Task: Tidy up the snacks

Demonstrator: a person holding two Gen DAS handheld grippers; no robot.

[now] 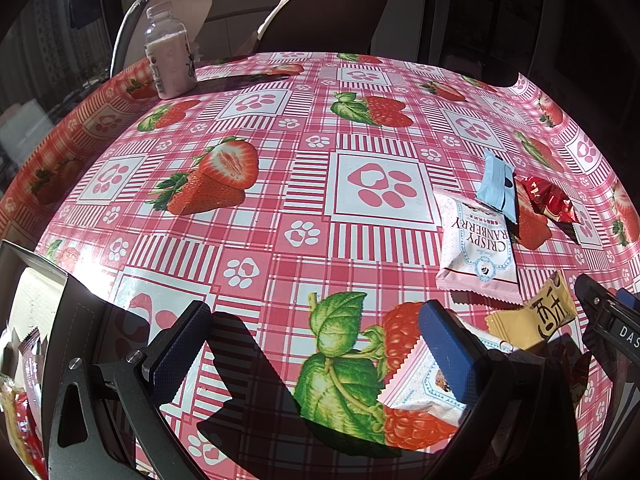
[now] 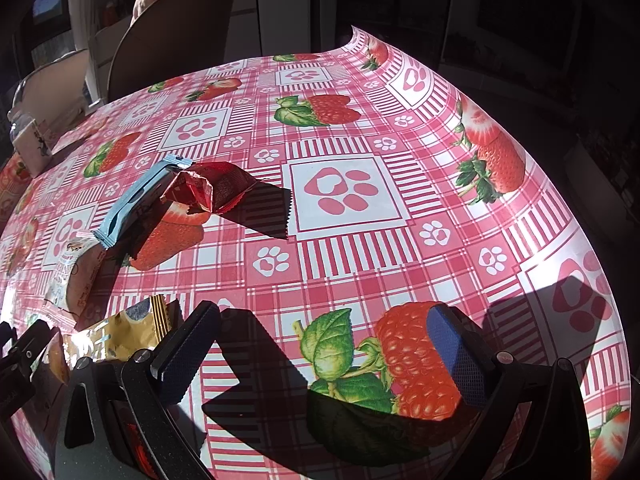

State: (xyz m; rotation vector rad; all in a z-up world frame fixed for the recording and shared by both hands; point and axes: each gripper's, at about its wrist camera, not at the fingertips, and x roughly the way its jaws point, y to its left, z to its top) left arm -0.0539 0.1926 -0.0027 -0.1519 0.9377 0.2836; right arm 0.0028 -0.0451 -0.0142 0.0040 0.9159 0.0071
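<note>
My left gripper (image 1: 316, 348) is open, low over the strawberry tablecloth (image 1: 280, 208). A small pink packet (image 1: 412, 384) lies at its right finger, partly hidden by it. Further right lie a yellow packet (image 1: 536, 316), a pink Crispy Cranberry packet (image 1: 476, 248), a light blue packet (image 1: 496, 184) and a crumpled red wrapper (image 1: 548, 200). My right gripper (image 2: 320, 352) is open over bare cloth with nothing between its fingers. To its left sit the yellow packet (image 2: 116, 340), the pink packet (image 2: 76, 272), the blue packet (image 2: 132, 204) and the red wrapper (image 2: 208, 188).
A cardboard box (image 1: 36, 304) holding red-wrapped snacks stands at the near left. A bottle of pale drink (image 1: 170, 52) stands at the far left corner, with a brown chair (image 1: 332, 4) behind the table. The cloth curls up at the far right corner (image 2: 360, 40).
</note>
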